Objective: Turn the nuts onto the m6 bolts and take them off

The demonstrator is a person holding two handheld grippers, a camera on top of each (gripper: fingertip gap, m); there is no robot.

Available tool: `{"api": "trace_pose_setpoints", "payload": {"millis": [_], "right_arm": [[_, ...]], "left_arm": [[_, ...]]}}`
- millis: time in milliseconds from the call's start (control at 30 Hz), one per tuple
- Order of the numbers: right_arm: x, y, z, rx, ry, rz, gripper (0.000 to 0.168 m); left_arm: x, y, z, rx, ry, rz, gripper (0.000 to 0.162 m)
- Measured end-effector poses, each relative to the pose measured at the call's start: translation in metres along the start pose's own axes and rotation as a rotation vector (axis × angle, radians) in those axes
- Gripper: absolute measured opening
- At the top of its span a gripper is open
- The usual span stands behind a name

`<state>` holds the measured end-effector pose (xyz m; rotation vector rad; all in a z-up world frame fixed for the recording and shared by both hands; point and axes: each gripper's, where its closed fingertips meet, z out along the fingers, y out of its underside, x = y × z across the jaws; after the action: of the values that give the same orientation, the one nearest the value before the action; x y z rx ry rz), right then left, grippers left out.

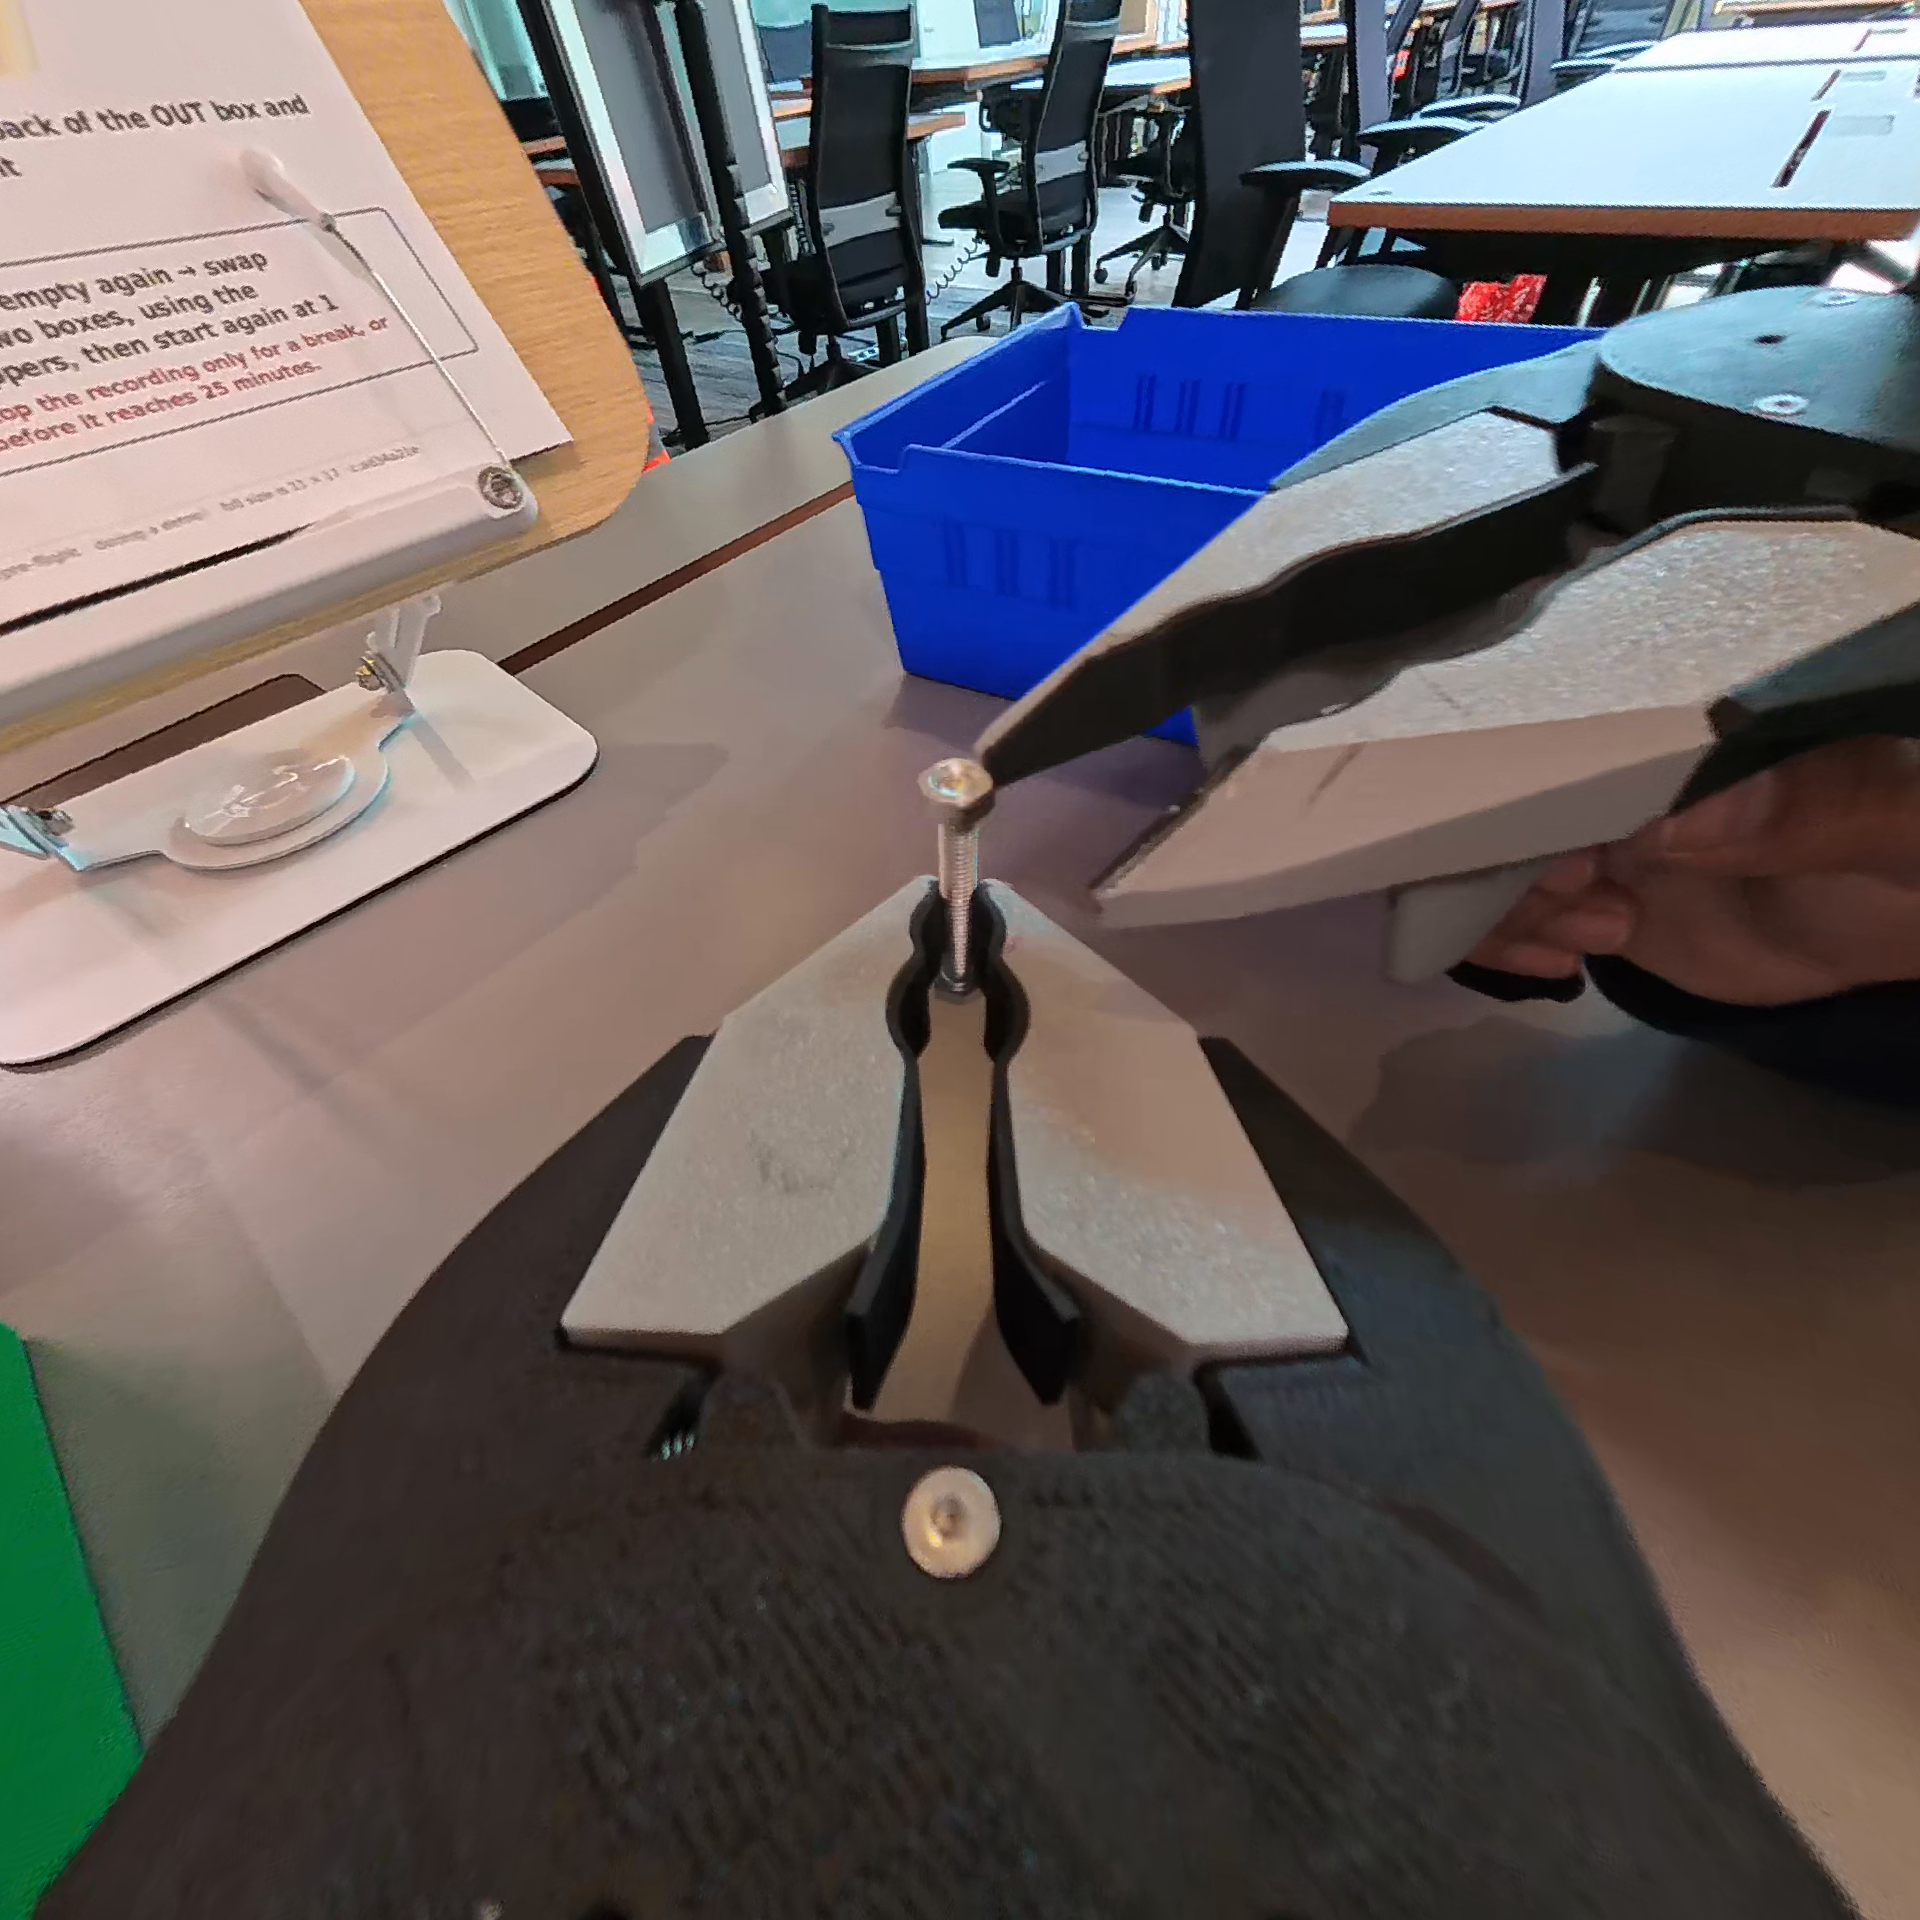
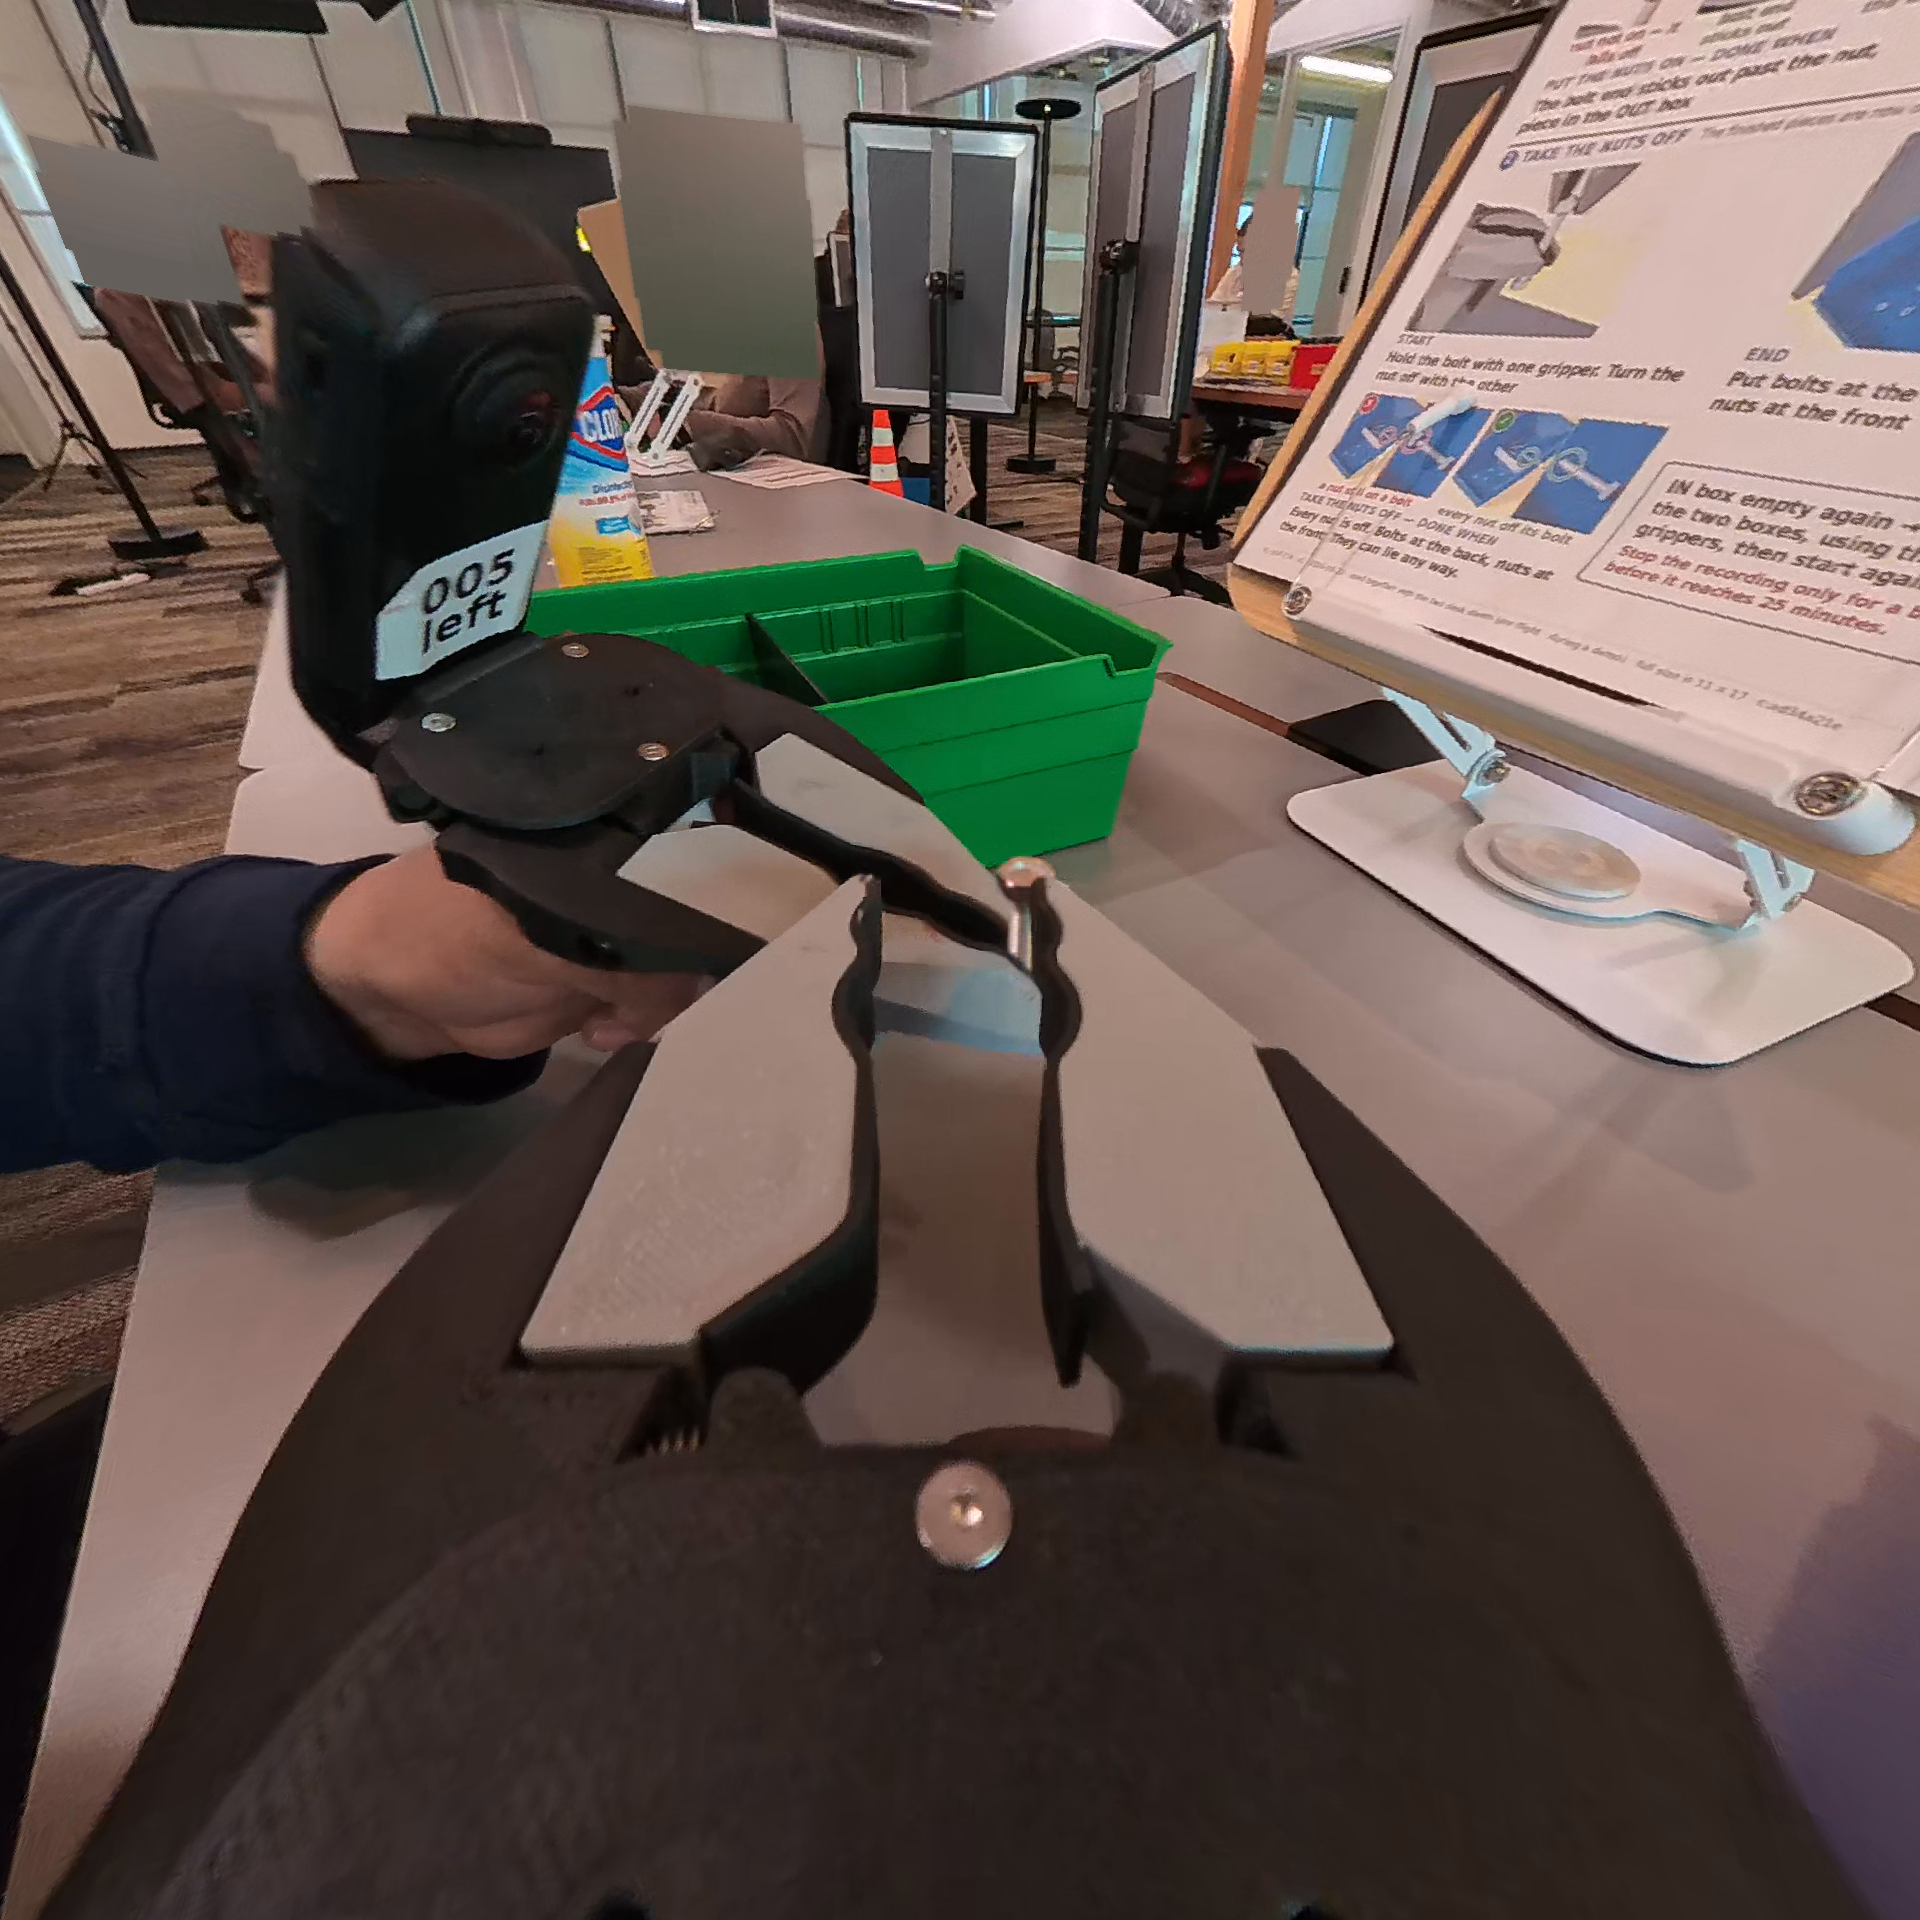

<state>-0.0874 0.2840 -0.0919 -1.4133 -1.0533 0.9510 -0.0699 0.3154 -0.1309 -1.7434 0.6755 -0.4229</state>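
- Bolt, slim silver steel M6 with a flat round head (image 1: pixel 957 781), stands upright, head up, above the grey counter (image 1: pixel 520 1039).
- Left hand-held gripper (image 1: pixel 957 940) is clamped on the bolt's threaded shank, low down; a nut may sit at the bottom end, too small to tell.
- Right hand-held gripper (image 2: pixel 956 935) has its fingers apart, one fingertip (image 1: pixel 1003 750) touching the bolt head.
- Handling, judged: light, rigid, smooth metal; threads give bite, head is slippery. Best hold is the shank in the pad notches, leaving one end free for turning.
- Blue plastic bin (image 1: pixel 1049 540) sits behind; green divided plastic bin (image 2: pixel 997 717) near the left side.
- White instruction stand (image 2: pixel 1600 935) is well apart.
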Motion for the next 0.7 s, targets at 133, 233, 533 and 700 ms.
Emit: {"api": "trace_pose_setpoints", "payload": {"millis": [133,233,533,700], "right_arm": [[-0.001,-0.003,-0.001,0.015,0.009,-0.018,0.022],[0.008,-0.002,-0.002,0.014,0.048,0.008,0.028],[-0.004,-0.002,-0.001,0.013,-0.023,-0.001,0.013],[0.010,0.000,0.000,0.005,0.041,0.039,0.038]], "left_arm": [[-0.002,-0.001,-0.001,0.005,0.003,-0.014,0.002],[0.003,-0.001,0.000,0.005,0.018,-0.004,0.002],[-0.005,-0.001,-0.002,0.004,-0.003,-0.023,0.002],[0.004,-0.002,-0.001,0.006,0.029,-0.001,0.002]]}}
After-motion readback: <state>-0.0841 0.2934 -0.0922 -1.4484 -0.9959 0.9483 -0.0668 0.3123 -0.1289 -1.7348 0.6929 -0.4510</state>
